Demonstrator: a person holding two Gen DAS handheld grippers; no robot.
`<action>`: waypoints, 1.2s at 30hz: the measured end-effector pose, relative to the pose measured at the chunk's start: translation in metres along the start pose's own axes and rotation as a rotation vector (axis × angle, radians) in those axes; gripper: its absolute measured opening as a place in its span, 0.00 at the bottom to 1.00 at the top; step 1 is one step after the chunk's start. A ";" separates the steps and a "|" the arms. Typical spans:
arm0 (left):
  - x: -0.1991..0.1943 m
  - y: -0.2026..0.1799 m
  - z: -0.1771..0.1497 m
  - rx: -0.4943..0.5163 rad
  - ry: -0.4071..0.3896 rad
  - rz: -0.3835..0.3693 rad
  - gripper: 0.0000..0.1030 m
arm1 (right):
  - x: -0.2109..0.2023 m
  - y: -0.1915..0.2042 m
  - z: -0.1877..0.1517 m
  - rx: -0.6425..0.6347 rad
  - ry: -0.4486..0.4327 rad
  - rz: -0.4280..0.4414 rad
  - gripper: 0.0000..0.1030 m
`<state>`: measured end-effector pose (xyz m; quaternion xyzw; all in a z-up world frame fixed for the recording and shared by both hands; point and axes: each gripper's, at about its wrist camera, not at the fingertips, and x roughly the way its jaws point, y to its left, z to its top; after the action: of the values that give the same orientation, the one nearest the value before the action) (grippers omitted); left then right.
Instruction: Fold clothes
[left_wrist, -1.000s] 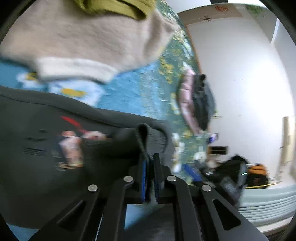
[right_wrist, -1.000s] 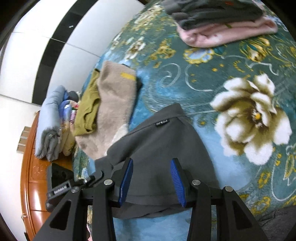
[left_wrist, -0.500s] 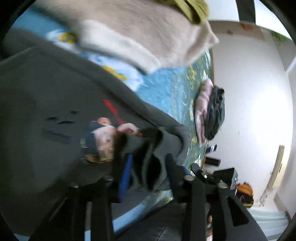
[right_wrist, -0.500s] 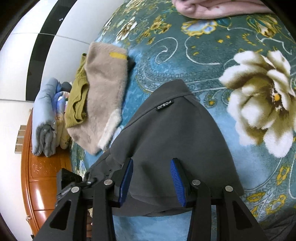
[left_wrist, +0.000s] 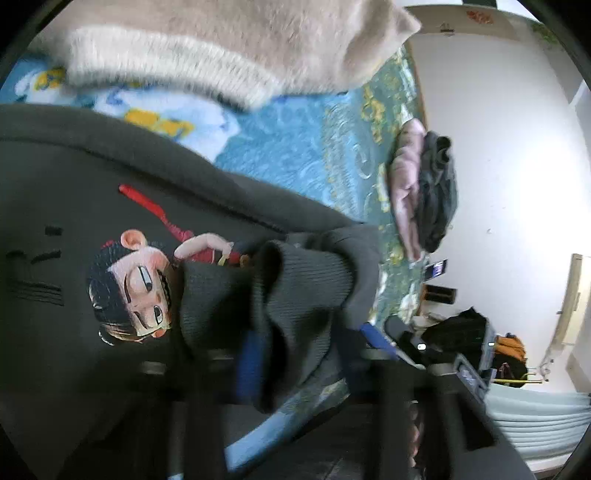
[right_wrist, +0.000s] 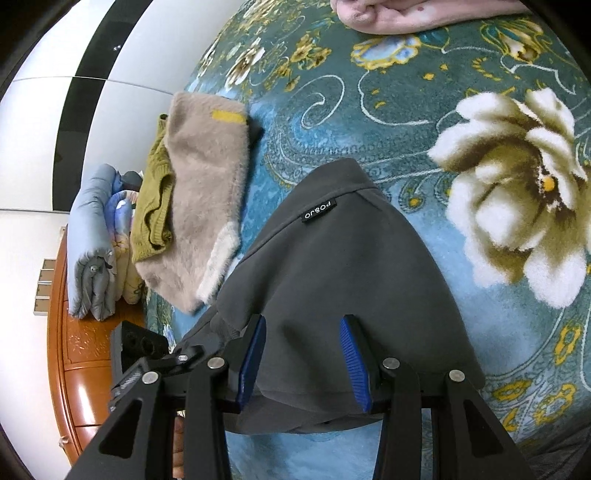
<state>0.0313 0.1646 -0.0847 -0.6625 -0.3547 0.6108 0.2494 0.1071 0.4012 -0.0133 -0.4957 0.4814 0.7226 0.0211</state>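
Left tongs (left_wrist: 295, 354) spread apart, ribbed cuff (left_wrist: 295, 280) of the dark grey sweatshirt (left_wrist: 74, 206) bunched between the blue pads, seemingly loose rather than pinched; motion blur makes contact hard to judge. Right tongs (right_wrist: 303, 354) wide open above the sweatshirt's plain back, gripping nothing. Near hem hidden behind the tong frames. Sweatshirt spread on the floral bedspread (right_wrist: 406, 110), cartoon figure print (left_wrist: 136, 291) on one face, small black label (right_wrist: 319, 213) by the far edge. Beige fleece garment (right_wrist: 207, 206) just left, folded.
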 end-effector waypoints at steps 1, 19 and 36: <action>-0.001 0.000 -0.001 0.001 -0.008 0.004 0.08 | 0.000 0.000 0.000 0.002 -0.002 0.001 0.45; -0.021 0.041 -0.009 -0.042 -0.010 0.083 0.12 | 0.018 -0.013 0.008 0.073 0.079 -0.060 0.43; -0.182 0.070 -0.030 -0.045 -0.305 0.260 0.36 | 0.045 0.061 -0.006 -0.168 0.144 0.055 0.46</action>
<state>0.0724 -0.0173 -0.0190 -0.6079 -0.3133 0.7231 0.0970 0.0574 0.3441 -0.0052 -0.5327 0.4329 0.7233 -0.0751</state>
